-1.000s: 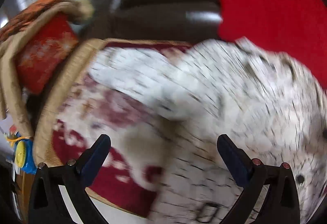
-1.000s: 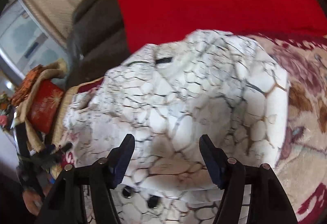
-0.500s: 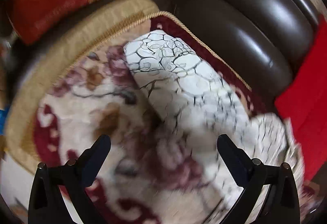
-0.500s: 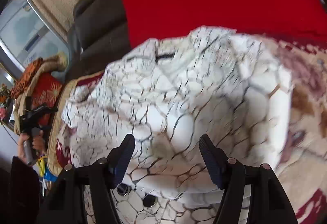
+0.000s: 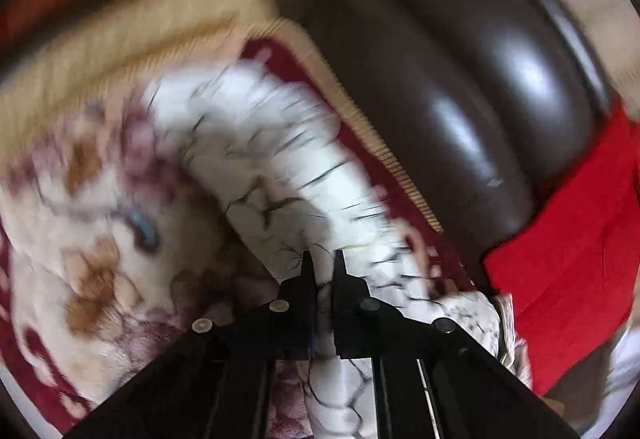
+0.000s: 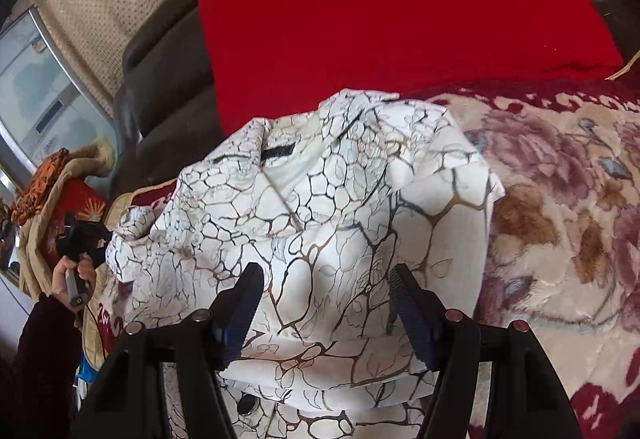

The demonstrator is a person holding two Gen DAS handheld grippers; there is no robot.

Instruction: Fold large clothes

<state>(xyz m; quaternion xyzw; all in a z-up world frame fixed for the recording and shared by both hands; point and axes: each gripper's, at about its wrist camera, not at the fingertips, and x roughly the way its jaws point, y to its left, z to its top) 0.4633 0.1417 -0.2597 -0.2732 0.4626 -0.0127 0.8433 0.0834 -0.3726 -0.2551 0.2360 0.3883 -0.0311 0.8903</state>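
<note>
Folding half done: left gripper clenched on shirt sleeve at 12 o'clock; right gripper released, body unfolded.

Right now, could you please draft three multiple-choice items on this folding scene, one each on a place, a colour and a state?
1. Where does the white crackle-print garment lie?
A. on the floral blanket
B. on a bare wooden floor
C. inside a basket

2. What colour is the plain cloth behind the garment?
A. green
B. red
C. blue

3. How do the left gripper jaws stand?
A. wide apart over the blanket
B. shut on the garment's long sleeve-like part
C. shut on nothing

Answers:
1 A, the floral blanket shows round the garment's edges in the right wrist view.
2 B, a plain red cloth fills the top of that view.
3 B, in the left wrist view the fingers stand close together with white printed fabric pinched between them, while the right gripper stands open over the garment.
</note>
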